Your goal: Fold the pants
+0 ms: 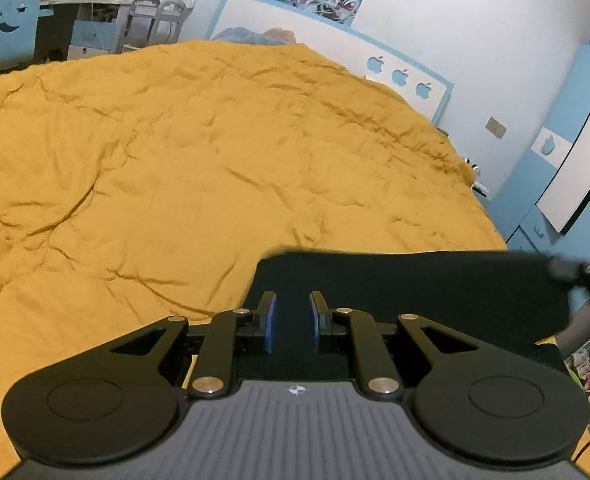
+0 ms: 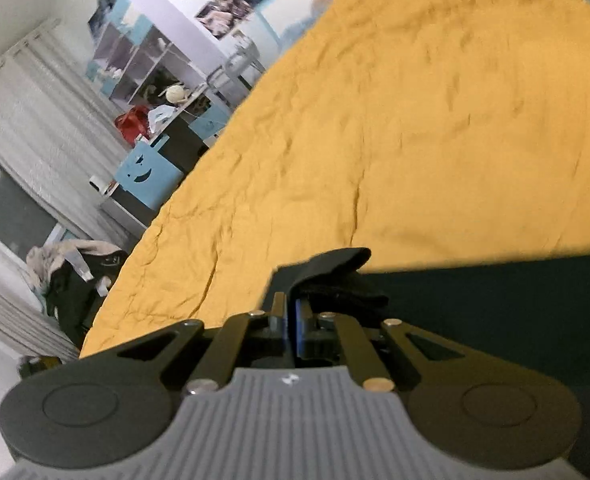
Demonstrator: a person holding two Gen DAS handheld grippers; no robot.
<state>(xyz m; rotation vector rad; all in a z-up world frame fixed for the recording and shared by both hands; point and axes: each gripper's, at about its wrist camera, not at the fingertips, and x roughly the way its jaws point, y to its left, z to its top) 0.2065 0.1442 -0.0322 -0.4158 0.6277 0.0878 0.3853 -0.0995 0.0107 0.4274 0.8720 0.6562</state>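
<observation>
The dark pants lie along the near edge of the bed on the mustard-yellow quilt. My left gripper is open, its blue pads either side of the pants' fabric without pinching it. In the right wrist view the pants stretch off to the right. My right gripper is shut on a bunched edge of the pants, which folds up over the fingertips. The right gripper also shows blurred at the far right of the left wrist view.
The quilt covers the whole bed. A blue-and-white headboard stands at the far end, a wardrobe to the right. A desk and blue chair are far left. A clothes pile lies on the floor.
</observation>
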